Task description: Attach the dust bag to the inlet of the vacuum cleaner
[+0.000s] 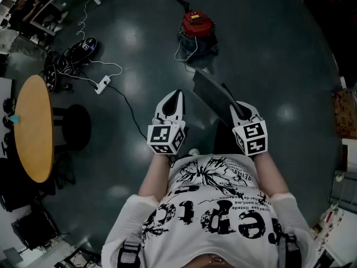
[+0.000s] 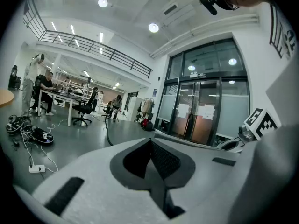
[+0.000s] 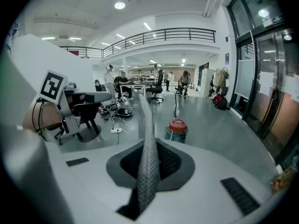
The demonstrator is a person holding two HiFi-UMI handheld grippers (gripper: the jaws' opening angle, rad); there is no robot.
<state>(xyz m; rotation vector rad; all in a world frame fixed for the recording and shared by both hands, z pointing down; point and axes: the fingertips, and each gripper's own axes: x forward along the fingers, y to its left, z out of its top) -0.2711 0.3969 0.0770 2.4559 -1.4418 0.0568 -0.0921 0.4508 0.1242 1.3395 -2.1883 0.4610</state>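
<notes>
Open hall, dark polished floor (image 1: 279, 49), round wooden table (image 1: 33, 127) off to the left, power strip (image 1: 102, 84) and loose cables lying beyond it. Well ahead on that floor, standing alone: red vacuum cleaner (image 1: 198, 29), far out of reach of either tool, inlet too small to make out from here. Right gripper (image 1: 239, 109) clamped narrow on the dust bag (image 1: 215, 96), seen edge-on in the right gripper view as a thin grey mesh sheet rising from between the pads. Long axis of the bag running forward and leftward from the jaws, pointing roughly at the cleaner, free end nearer to it than either gripper. Left gripper (image 1: 174, 96) closed tight on nothing, level with the right one and just beside it, near the bag's left face but apart from it. Judged to be the carrying stage: bag in hand, not yet at the machine. Next move likely straight ahead and then down on the right side, with the empty left free to steady the bag's mouth
</notes>
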